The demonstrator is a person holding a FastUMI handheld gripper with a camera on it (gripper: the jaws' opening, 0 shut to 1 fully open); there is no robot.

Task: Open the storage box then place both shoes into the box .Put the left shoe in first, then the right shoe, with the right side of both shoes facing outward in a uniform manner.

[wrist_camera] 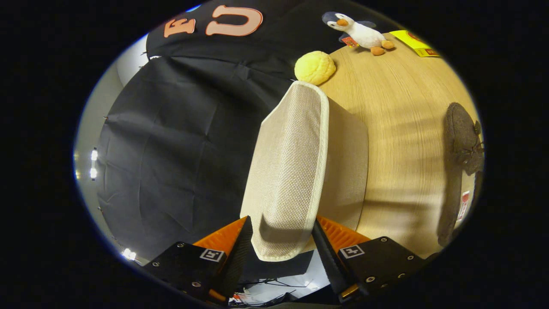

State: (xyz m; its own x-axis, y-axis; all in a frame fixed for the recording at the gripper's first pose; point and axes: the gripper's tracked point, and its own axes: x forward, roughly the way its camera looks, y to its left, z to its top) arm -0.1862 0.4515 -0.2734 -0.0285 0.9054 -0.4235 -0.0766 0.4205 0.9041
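Between my two orange-and-black fingers (233, 246) sits the rounded edge of a beige woven fabric flap (289, 171), which I take to be the lid of the storage box. Both fingers of the hand-held gripper (281, 244) seem to press on that edge from either side, so I read it as clenched on the lid, which stands lifted and runs away from me.

The weave looks coarse and grippy, with a pale bound rim. I judge it light and fairly stiff, like cloth over board, though it may flex if I twist it. Holding near the rim's middle, as now, seems the safest place; a corner grip would likely let it skew.

Beyond the lid lies the wooden bench (399, 107). A yellow bun-shaped toy (315, 67) sits just past the lid's far end, a plush penguin (358, 32) and a yellow packet (414, 43) farther back. A dark grey shoe (461, 133) rests well off to the side. I cannot see the box's inside.
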